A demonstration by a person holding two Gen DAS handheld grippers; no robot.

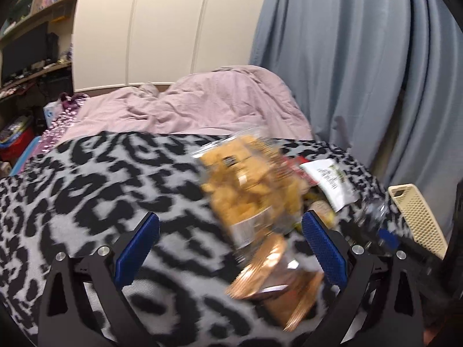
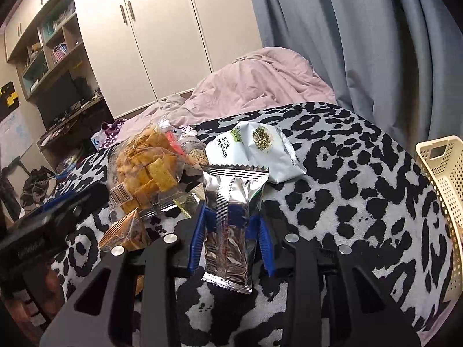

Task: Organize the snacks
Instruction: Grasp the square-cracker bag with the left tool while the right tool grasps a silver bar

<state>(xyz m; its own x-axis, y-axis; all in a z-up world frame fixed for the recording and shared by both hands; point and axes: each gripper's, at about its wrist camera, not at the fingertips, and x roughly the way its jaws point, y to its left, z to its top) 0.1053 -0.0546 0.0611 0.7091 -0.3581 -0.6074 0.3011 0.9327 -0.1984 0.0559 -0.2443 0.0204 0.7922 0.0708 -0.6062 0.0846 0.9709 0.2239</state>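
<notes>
Silver foil packet point(image 2: 231, 225) was pinched in the right gripper point(image 2: 231, 219) above the leopard blanket point(image 2: 361, 190), the left gripper point(image 1: 230, 231) gaped wide, and the cream basket point(image 2: 442, 190) looked unfilled as far as visible, cracker bag point(image 2: 144, 167) and white pouch point(image 2: 260, 150) still unsorted.

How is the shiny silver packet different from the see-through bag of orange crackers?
The silver packet is foil, so its contents are hidden; the clear cracker bag shows its orange squares. The silver packet is long and narrow; the cracker bag is wider and puffier. The silver packet is pinched between the right gripper's blue fingers; the cracker bag lies on the leopard-print blanket, ungripped, with the left gripper open. Both are sealed snacks with crimped ends.
</notes>
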